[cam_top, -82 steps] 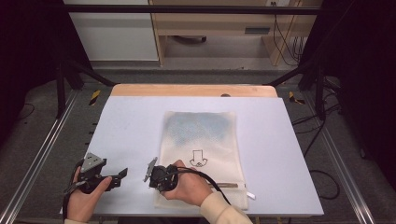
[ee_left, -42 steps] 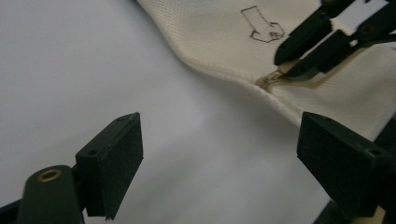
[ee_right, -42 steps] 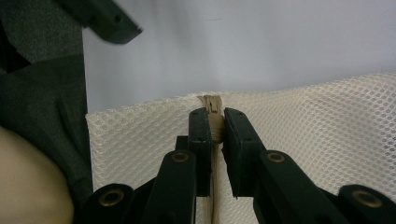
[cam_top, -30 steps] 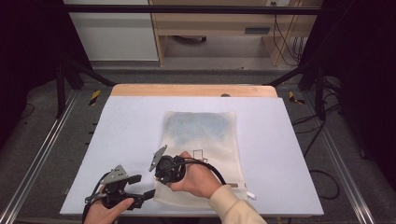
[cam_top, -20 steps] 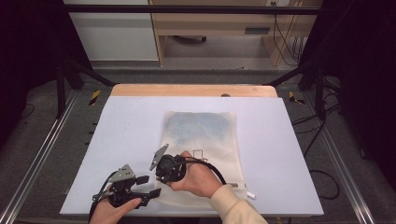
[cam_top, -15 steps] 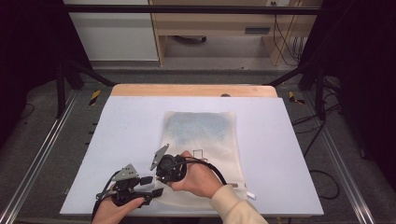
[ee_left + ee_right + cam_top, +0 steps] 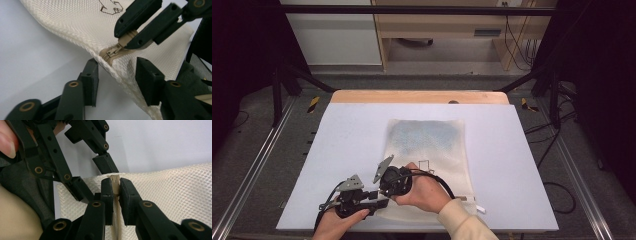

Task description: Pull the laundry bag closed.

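1. Nearest you at the table's front left, your left gripper (image 7: 379,197) has just been closing; its jaws straddle the corner of the cream mesh zip pouch (image 7: 427,150) without pressing yet
2. Beside it, your right gripper (image 7: 115,185) is clenched on the beige zipper pull (image 7: 127,38) at that corner
3. Further right, the pouch lies flat on the white table (image 7: 522,150)
4. Judging the step: bracing before unzipping. Next, pinch the corner firmly, then draw the pull along the seam
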